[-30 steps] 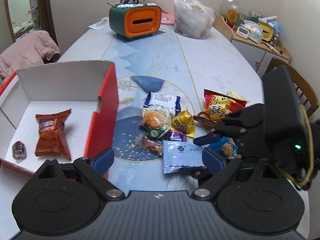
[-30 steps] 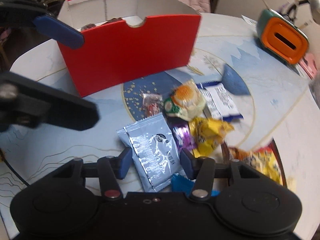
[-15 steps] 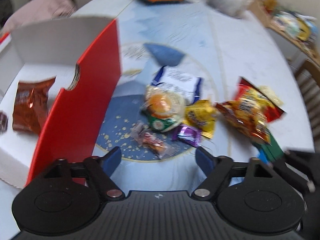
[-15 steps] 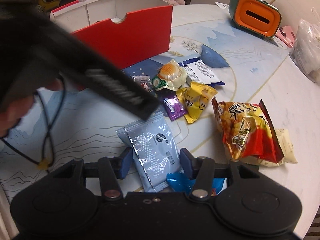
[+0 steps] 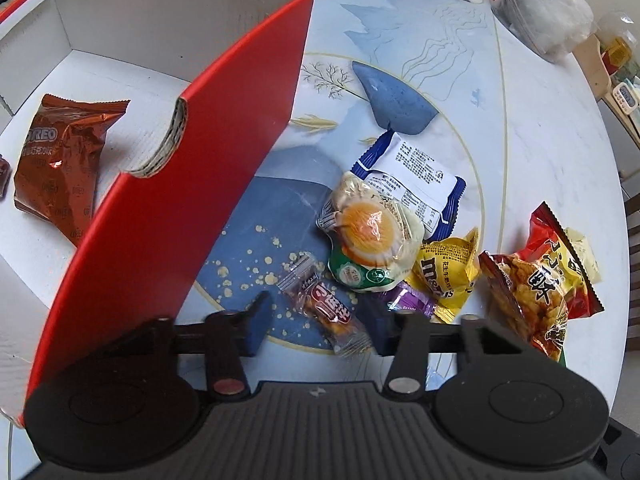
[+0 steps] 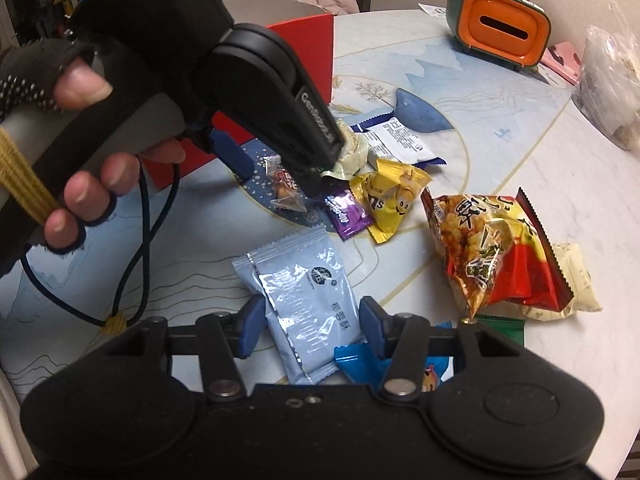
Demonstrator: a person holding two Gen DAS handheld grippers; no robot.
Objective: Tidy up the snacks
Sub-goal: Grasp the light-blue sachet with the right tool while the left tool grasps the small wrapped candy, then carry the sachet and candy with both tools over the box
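Beside the red box [image 5: 160, 240], left gripper [image 5: 316, 326] jaws are closing around the small clear-wrapped candy [image 5: 330, 308]; centre it before lifting, while right gripper [image 6: 310, 326] pinches the pale blue packet [image 6: 304, 300].

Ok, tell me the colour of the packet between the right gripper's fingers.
Pale blue packet, clearest in the right wrist view.

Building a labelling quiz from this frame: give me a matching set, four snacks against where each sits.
Things:
1. brown Oreo packet
2. light-blue foil packet
3. small clear-wrapped candy
4. purple candy

Places:
A. between the closing left hand-held gripper fingers
B. inside the red box
C. beside the yellow M&M's bag
D. between the right hand-held gripper fingers

Pairs: 1-B, 2-D, 3-A, 4-C
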